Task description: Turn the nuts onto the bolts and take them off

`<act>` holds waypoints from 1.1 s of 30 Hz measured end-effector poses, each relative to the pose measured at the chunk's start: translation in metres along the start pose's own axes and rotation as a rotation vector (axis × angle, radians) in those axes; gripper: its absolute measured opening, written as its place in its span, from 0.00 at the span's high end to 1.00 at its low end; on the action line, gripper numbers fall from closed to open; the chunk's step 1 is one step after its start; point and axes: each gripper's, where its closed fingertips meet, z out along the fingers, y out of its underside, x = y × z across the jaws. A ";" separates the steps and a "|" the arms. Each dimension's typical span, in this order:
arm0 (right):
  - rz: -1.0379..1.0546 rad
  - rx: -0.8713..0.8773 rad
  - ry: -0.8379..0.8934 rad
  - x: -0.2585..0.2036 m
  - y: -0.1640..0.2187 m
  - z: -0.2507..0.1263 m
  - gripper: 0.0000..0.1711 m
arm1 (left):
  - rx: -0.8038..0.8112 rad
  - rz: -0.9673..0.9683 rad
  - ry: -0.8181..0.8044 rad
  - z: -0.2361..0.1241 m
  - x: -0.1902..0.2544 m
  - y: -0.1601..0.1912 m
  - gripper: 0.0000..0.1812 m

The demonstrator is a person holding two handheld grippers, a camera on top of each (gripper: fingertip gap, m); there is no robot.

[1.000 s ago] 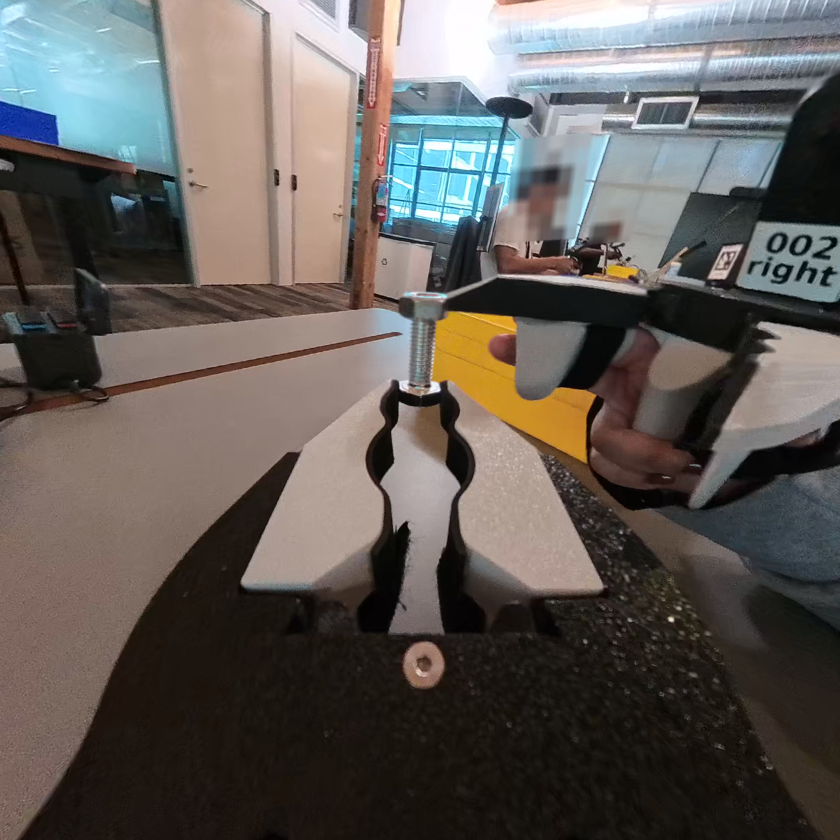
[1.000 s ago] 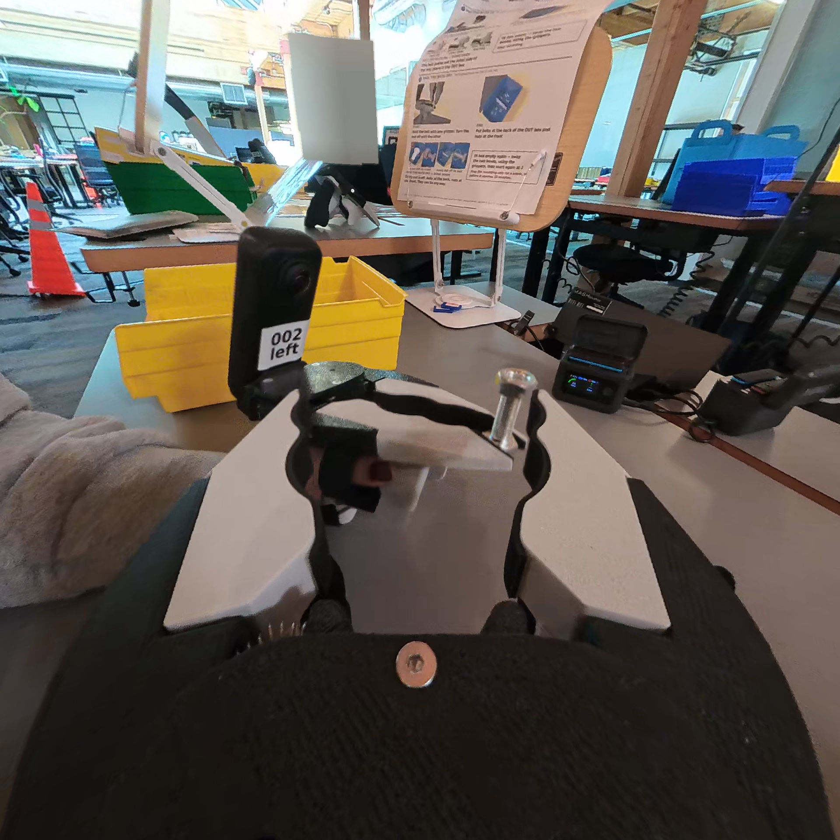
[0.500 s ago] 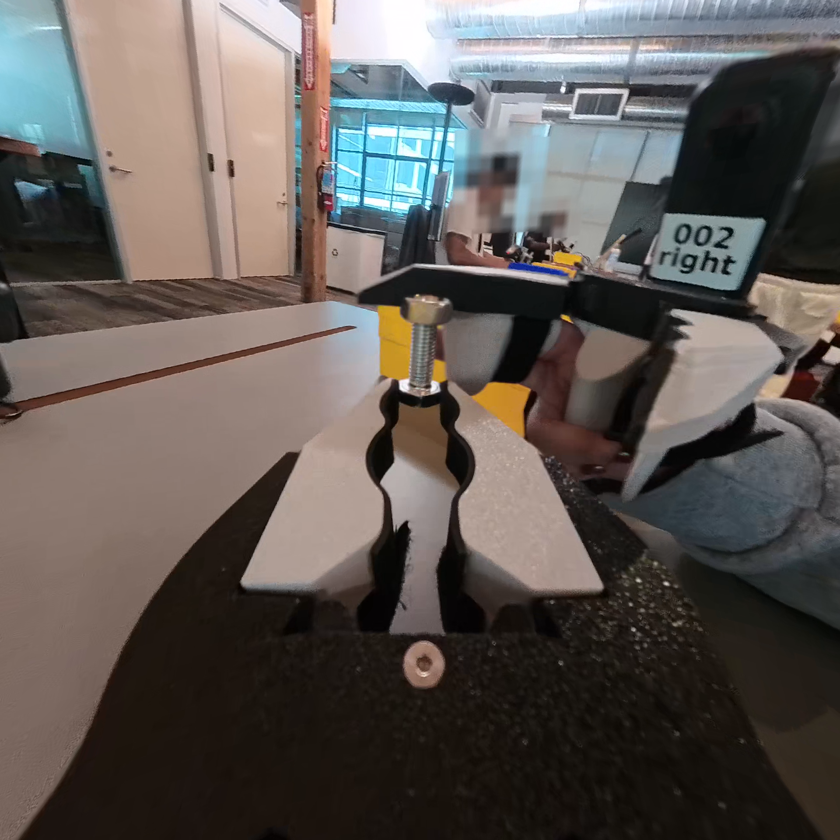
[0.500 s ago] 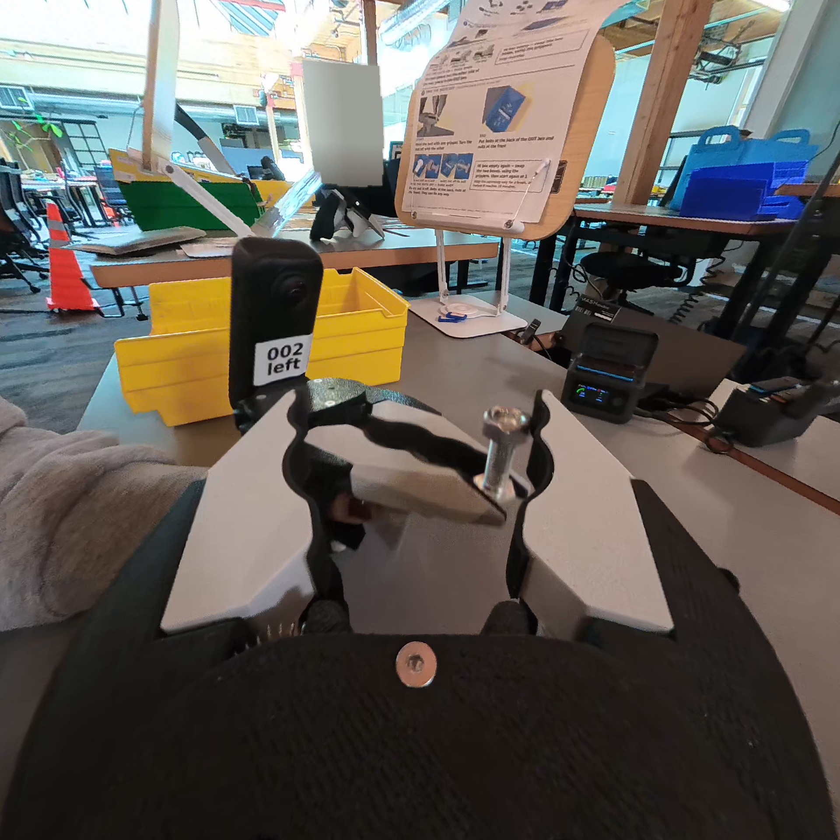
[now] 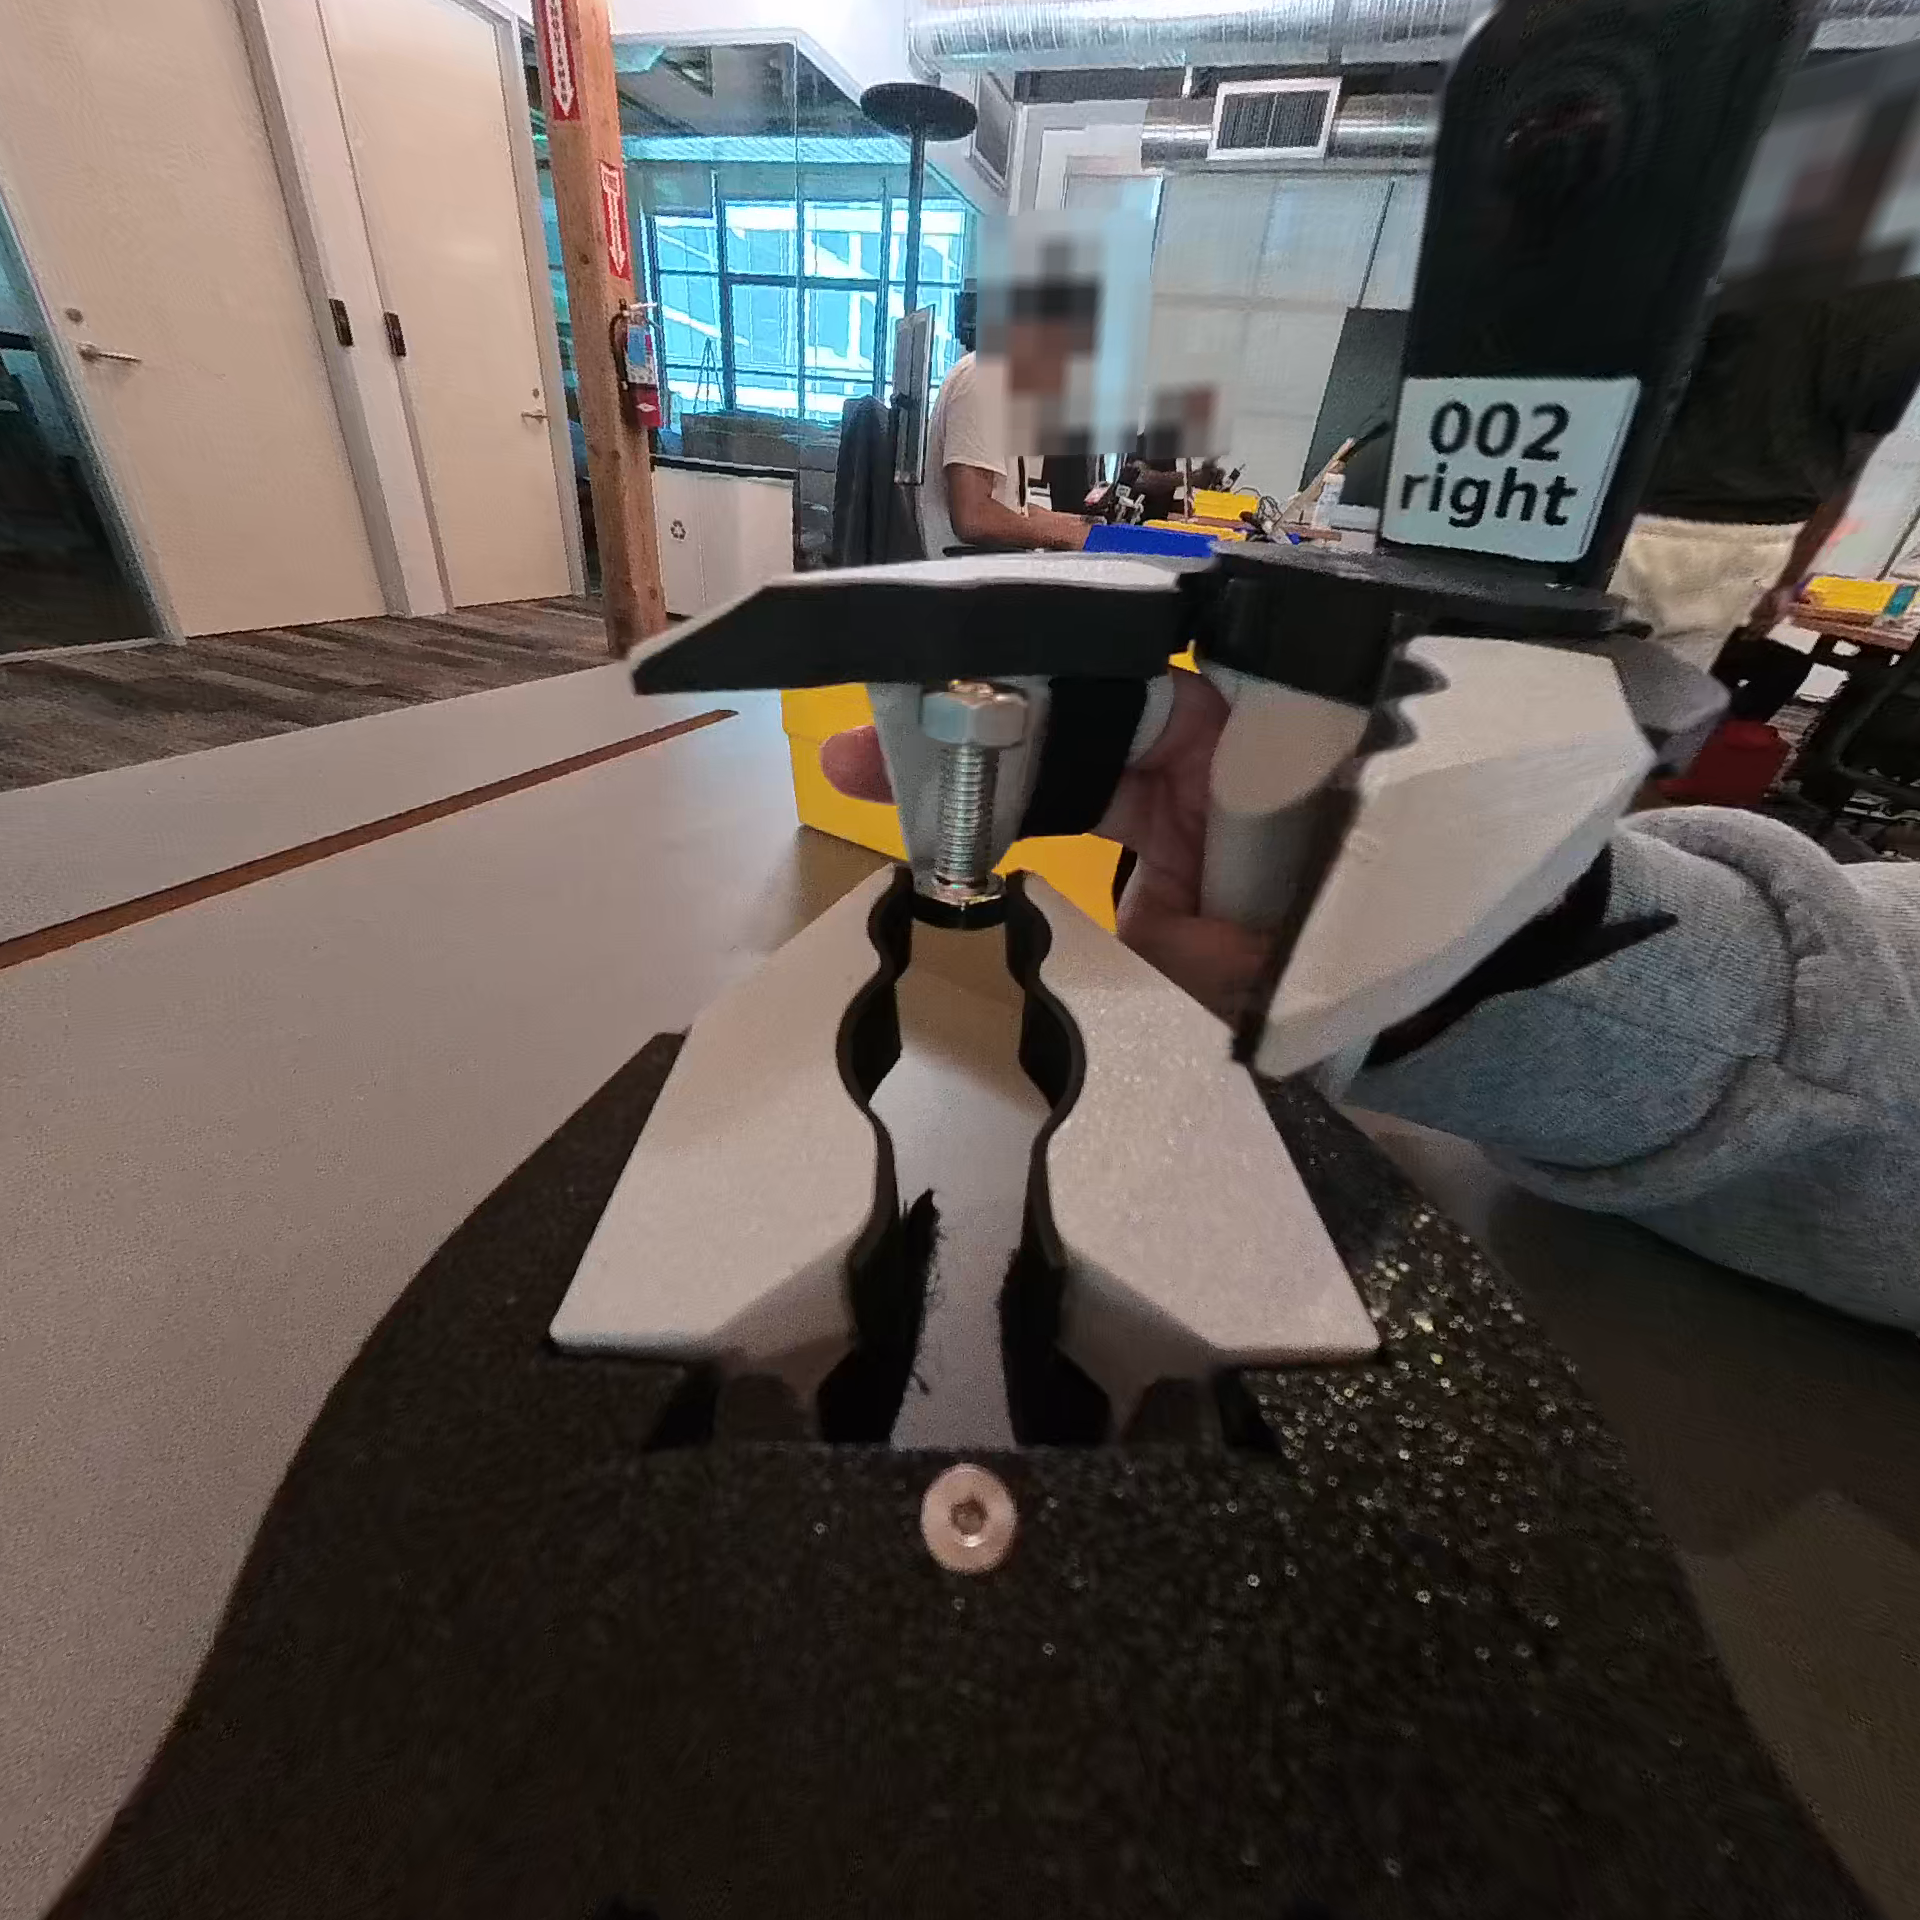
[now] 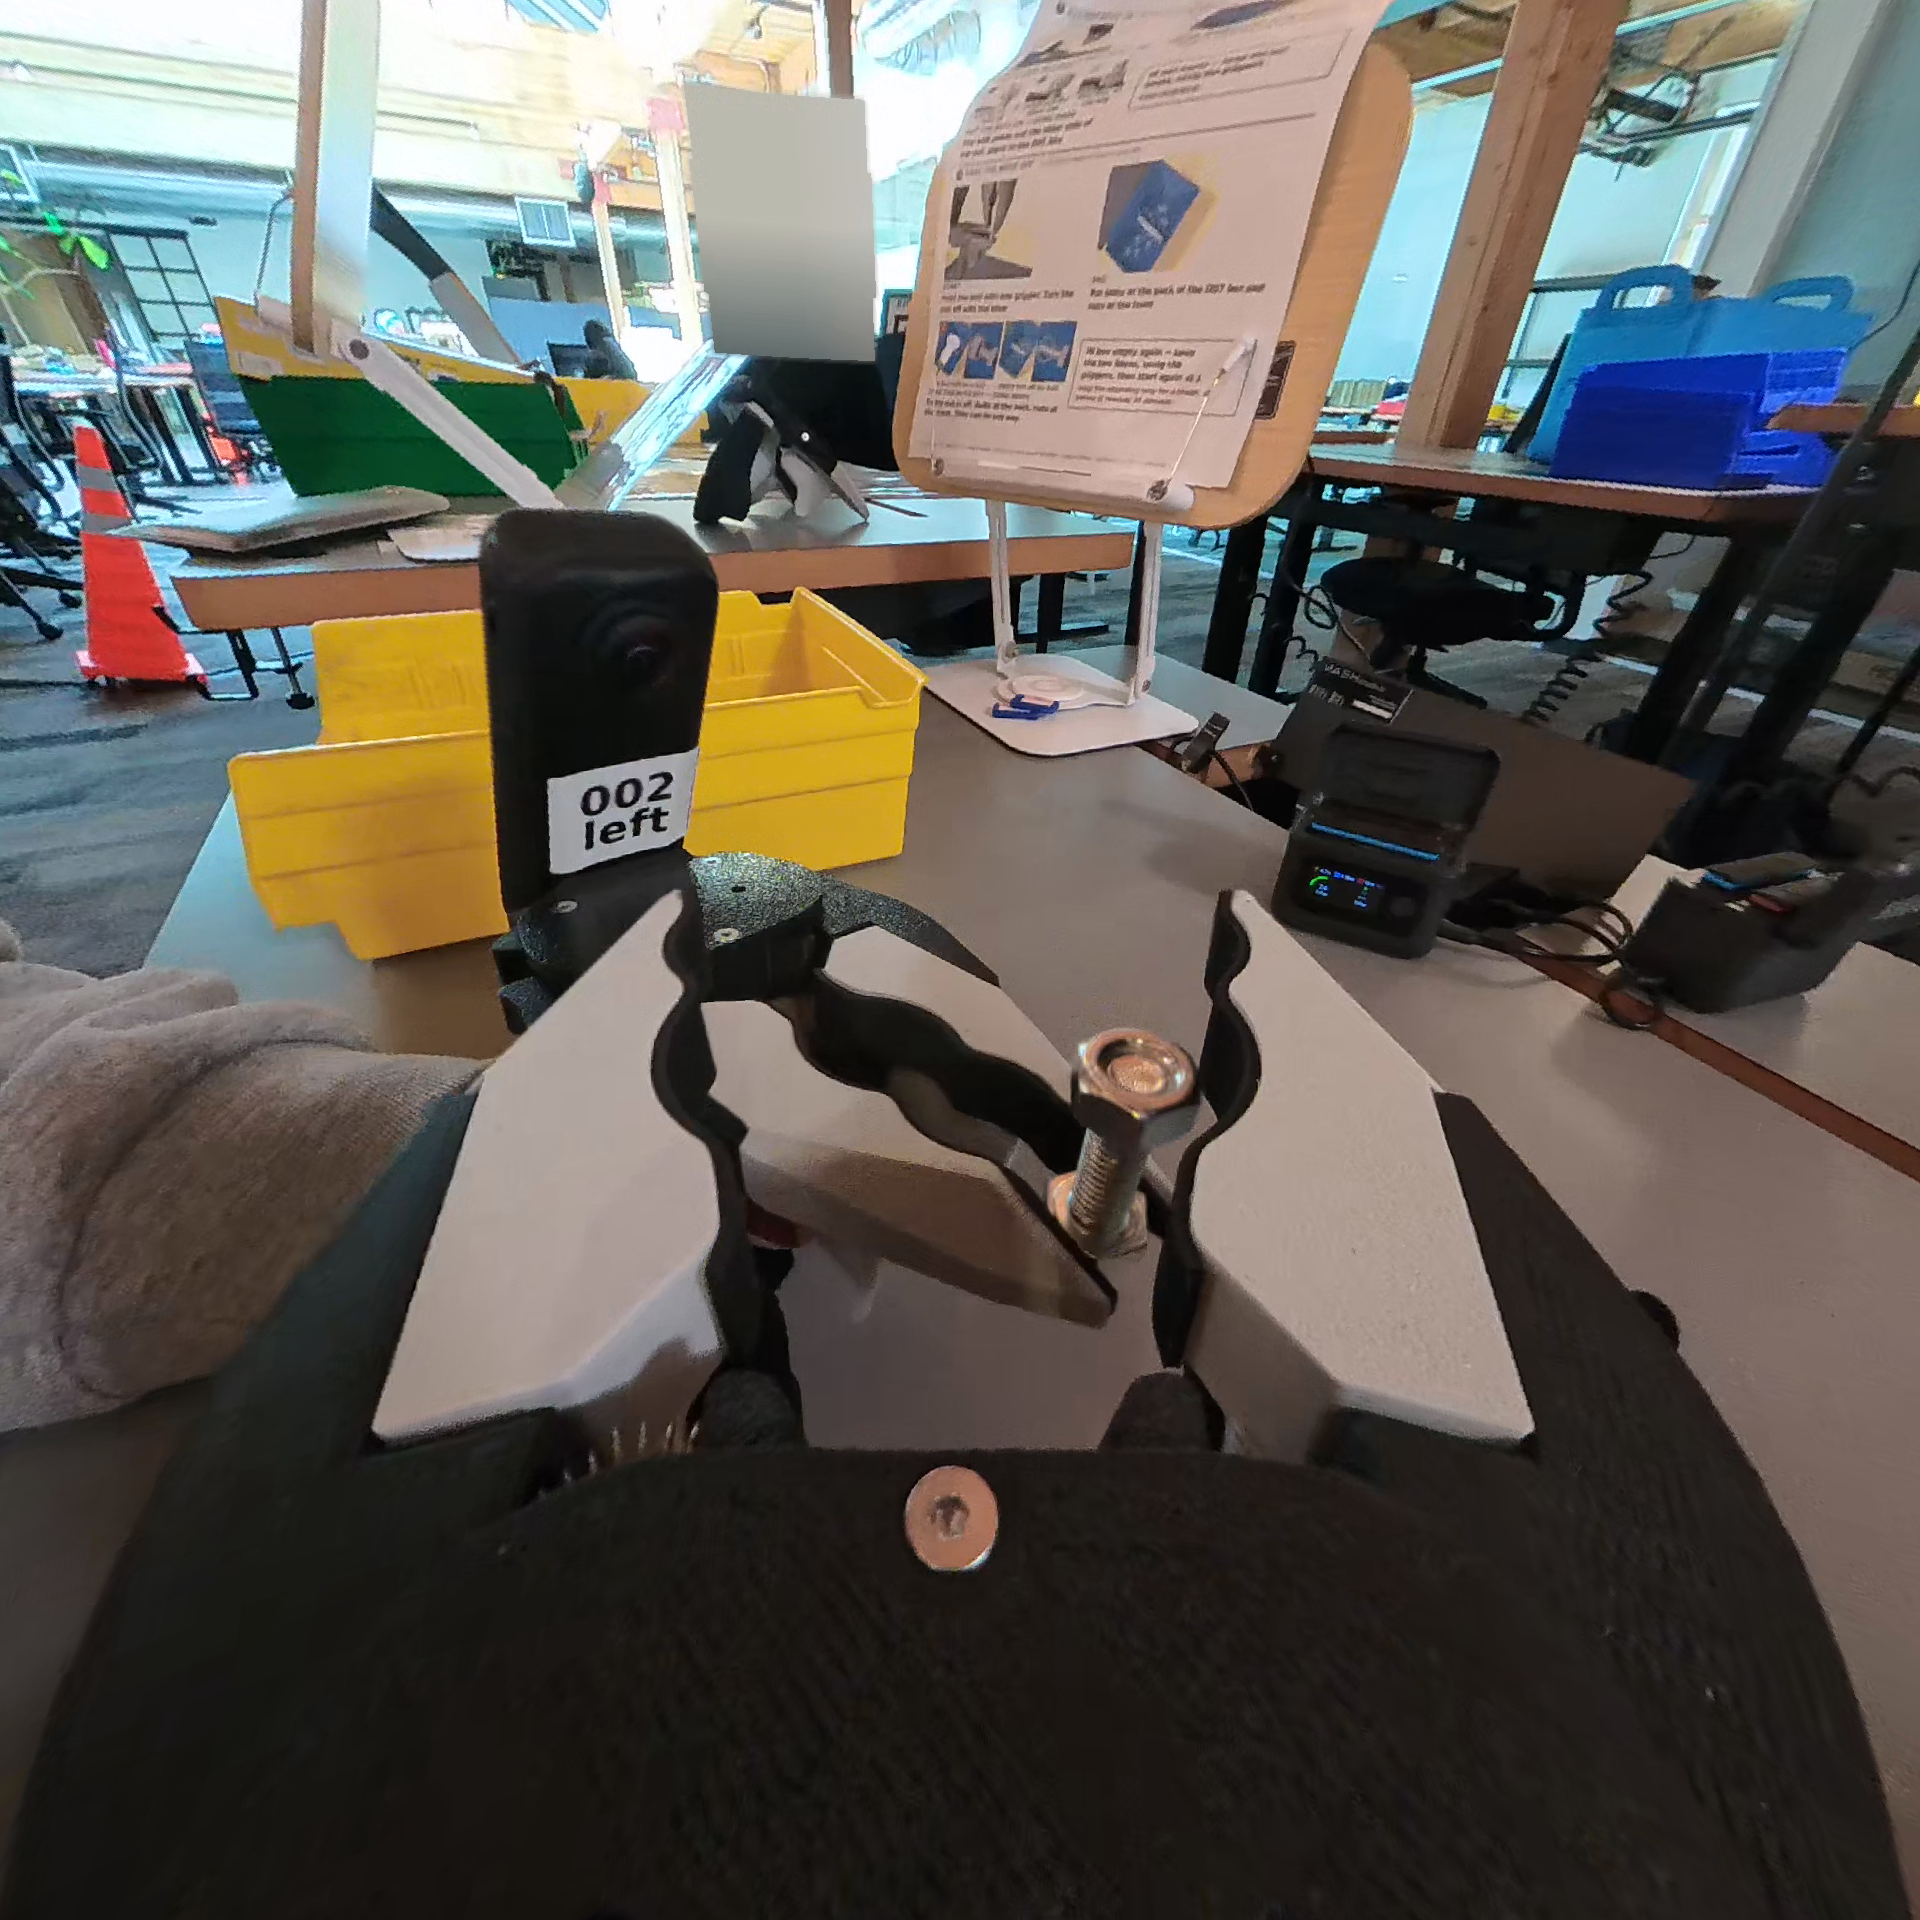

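A silver bolt (image 5: 966, 800) stands upright, hex head on top, with a nut (image 5: 961, 891) on its lower end. My left gripper (image 5: 958, 904) is shut on that nut at its fingertips, just above the grey table (image 5: 312, 1039). My right gripper (image 5: 1039, 623) reaches in from the right at the level of the bolt head. In the right wrist view my right gripper (image 6: 956, 925) is open. The bolt head (image 6: 1132, 1081) lies between its fingers, close to the right finger (image 6: 1330, 1143), without contact that I can see. The left gripper's fingers (image 6: 914, 1174) hold the nut (image 6: 1101, 1221) there.
A yellow bin (image 6: 810, 727) stands behind the left gripper. A small black printer (image 6: 1371, 831), another black device (image 6: 1766, 925) and cables sit at the right. A paper sheet on a stand (image 6: 1122, 260) is at the back. A grey sleeve (image 6: 156, 1143) lies at the left. The tips of one gripper are about 7 cm away from the tips of the other. Left tips and right tips are each some 35 cm from the black device (image 6: 1766, 925).
My right gripper has moved forward and down, so the bolt head now sits deeper between its open fingers. The left gripper still holds the nut and has turned slightly.
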 end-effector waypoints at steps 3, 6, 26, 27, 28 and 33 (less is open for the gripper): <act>0.007 -0.005 -0.006 -0.002 0.002 -0.005 0.45 | 0.022 -0.036 -0.050 -0.006 -0.012 -0.003 0.92; 0.001 -0.002 0.002 -0.002 0.004 -0.015 0.47 | 0.040 -0.072 -0.126 -0.013 -0.029 -0.005 0.92; 0.032 0.022 -0.048 -0.006 0.003 -0.022 0.49 | 0.032 -0.104 0.017 -0.009 -0.012 -0.005 0.91; 0.026 0.028 -0.046 -0.006 0.002 -0.025 0.50 | 0.037 -0.113 -0.006 -0.012 -0.018 -0.005 0.92; 0.022 0.034 -0.055 -0.007 0.002 -0.030 0.54 | 0.039 -0.126 -0.027 -0.014 -0.023 -0.005 0.92; 0.052 0.052 -0.006 0.005 0.000 -0.030 0.49 | 0.036 -0.112 0.040 -0.011 -0.013 -0.006 0.91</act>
